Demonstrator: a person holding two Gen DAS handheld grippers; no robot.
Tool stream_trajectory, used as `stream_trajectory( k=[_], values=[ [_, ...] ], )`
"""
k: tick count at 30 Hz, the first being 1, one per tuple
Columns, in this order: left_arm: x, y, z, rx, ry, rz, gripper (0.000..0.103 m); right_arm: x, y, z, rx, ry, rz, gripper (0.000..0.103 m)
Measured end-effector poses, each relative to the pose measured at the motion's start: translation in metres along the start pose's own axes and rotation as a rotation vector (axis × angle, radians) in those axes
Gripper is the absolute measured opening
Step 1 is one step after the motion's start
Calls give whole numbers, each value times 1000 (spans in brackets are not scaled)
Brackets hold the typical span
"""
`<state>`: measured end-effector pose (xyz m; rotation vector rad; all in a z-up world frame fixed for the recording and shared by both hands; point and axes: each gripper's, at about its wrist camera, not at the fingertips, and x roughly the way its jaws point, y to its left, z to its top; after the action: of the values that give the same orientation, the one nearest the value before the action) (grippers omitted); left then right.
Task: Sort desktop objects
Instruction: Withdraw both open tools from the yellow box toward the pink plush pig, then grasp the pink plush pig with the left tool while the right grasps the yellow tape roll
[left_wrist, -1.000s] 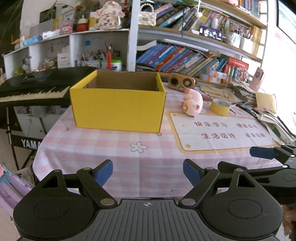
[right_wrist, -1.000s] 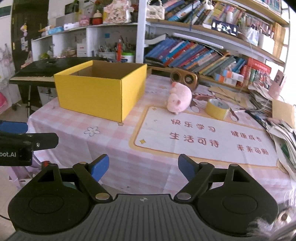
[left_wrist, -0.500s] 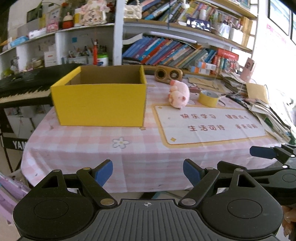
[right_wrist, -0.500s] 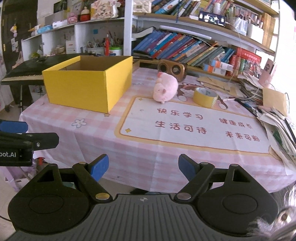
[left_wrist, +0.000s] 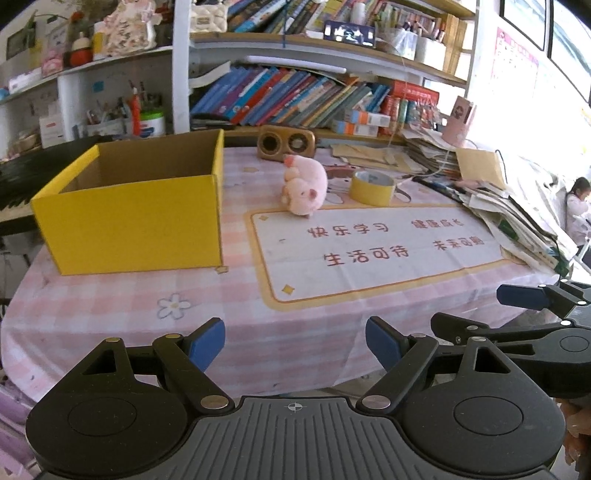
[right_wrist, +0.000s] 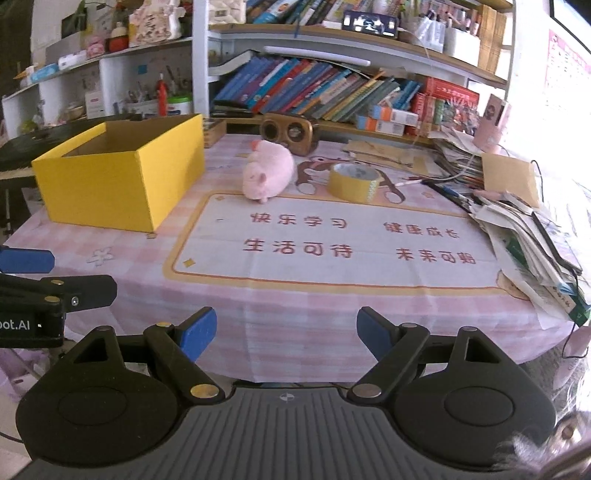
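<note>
An open yellow cardboard box (left_wrist: 136, 218) (right_wrist: 118, 177) stands on the left of the pink checked table. A pink plush pig (left_wrist: 304, 188) (right_wrist: 267, 175) lies right of it, with a yellow tape roll (left_wrist: 373, 186) (right_wrist: 354, 181) beside it and a brown speaker (left_wrist: 286, 142) (right_wrist: 290, 133) behind. My left gripper (left_wrist: 295, 343) is open and empty, off the table's near edge. My right gripper (right_wrist: 284, 332) is open and empty too, beside the left one.
A white mat with red characters (left_wrist: 369, 247) (right_wrist: 332, 243) covers the table's middle. Stacks of papers and envelopes (left_wrist: 517, 214) (right_wrist: 528, 229) pile at the right edge. Bookshelves (left_wrist: 314, 99) stand behind, a keyboard (left_wrist: 14, 177) at the left.
Both grippers have pulled back from the table and turned a little right; the box, pig and tape look farther away. Both jaws stay open.
</note>
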<state>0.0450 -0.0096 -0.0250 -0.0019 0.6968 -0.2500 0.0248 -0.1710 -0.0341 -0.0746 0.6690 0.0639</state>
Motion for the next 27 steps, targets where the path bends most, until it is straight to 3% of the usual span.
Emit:
stream_trajectory(
  k=[13, 27],
  values=[
    [30, -21, 17, 41, 14, -46, 86, 14, -33, 4, 51, 22, -60, 82],
    [68, -32, 44, 46, 17, -39, 86, 47, -59, 26, 67, 26, -64, 82]
  ],
)
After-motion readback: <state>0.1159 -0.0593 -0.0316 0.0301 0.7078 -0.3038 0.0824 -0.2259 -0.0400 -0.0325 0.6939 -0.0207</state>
